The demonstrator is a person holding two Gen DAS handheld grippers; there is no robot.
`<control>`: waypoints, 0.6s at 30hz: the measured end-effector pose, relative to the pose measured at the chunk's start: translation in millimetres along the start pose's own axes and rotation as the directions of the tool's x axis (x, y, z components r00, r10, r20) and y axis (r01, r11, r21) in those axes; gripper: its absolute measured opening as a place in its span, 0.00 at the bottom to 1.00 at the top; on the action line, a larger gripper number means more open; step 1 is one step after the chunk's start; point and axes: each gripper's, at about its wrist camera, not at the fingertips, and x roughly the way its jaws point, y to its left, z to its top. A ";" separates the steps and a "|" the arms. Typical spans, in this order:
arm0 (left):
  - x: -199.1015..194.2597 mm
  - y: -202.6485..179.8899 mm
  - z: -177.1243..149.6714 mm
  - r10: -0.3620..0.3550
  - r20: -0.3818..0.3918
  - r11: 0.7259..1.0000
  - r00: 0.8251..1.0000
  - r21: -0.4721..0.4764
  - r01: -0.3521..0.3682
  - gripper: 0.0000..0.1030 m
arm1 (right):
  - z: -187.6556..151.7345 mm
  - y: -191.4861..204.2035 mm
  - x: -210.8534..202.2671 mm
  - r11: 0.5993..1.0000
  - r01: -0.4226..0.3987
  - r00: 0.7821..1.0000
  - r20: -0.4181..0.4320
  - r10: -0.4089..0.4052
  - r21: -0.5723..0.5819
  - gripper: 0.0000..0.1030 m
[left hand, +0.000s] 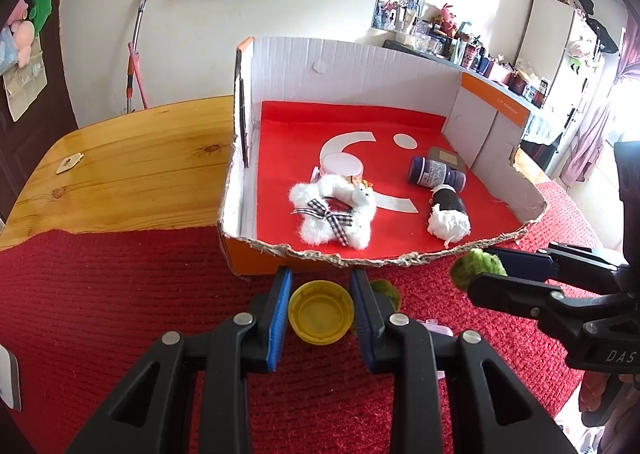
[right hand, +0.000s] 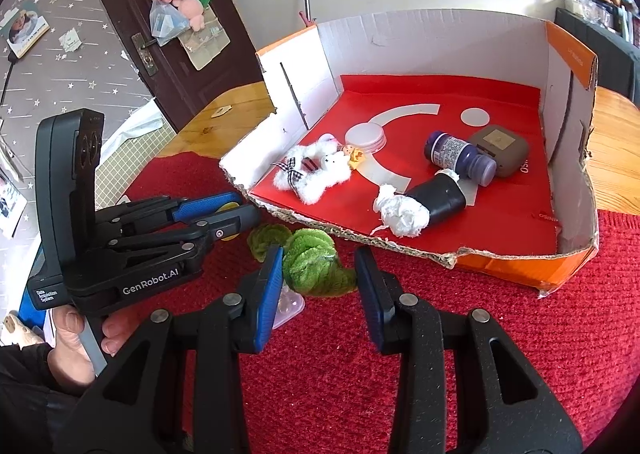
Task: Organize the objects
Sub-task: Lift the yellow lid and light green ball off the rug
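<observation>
Surface: red textured cloth (left hand: 120, 314) over a wooden worktop (left hand: 132, 158); all places below are given relative to the cardboard box (left hand: 360, 66).

Box: open-topped, torn low front wall, red liner; it already holds a white plush star (left hand: 330, 214), a white round lid (left hand: 342, 166), a purple bottle (left hand: 436, 174), a brown case (right hand: 500, 148) and a black tube with a white wad (left hand: 450, 214).

Yellow cap (left hand: 321, 312): on the cloth just in front of the box, hollow side up, between the fingers of the left hand-held gripper (left hand: 321, 310).

Left hand-held gripper state: jaws spread – pads flank the cap with a small gap on each side, no contact visible.

Green fuzzy item (right hand: 314, 266): on the cloth in front of the box, right of the cap, between the fingers of the right hand-held gripper (right hand: 318, 286).

Right hand-held gripper state: jaws spread wide, nothing held; the left pad appears close to the fuzz, and contact cannot be confirmed.

Risk, cap: probable squirt-out if the pads close off-centre on the round rim, or a tilt and drop.

Risk, green item: soft pile may compress and slip – a trailing coil could snag the torn front wall.

Risk, hidden item: a pale plastic piece (right hand: 290, 308) lies partly under the green item, in front of the box; it may be dragged along.

Risk, grippers: both work near each other in front of the box; simultaneous lifts could collide.
</observation>
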 end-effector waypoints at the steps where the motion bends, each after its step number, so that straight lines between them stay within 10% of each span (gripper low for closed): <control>1: 0.8 0.5 0.0 0.000 -0.002 1.000 1.000 -0.002 0.000 0.30 | 0.2 -0.2 0.1 1.000 0.000 1.000 0.000 0.000 0.001 0.34; 18: 12.7 7.0 0.5 -0.004 -0.032 1.000 0.999 -0.023 0.003 0.30 | 0.4 -5.4 3.8 1.000 -0.014 1.000 -0.001 0.014 0.025 0.34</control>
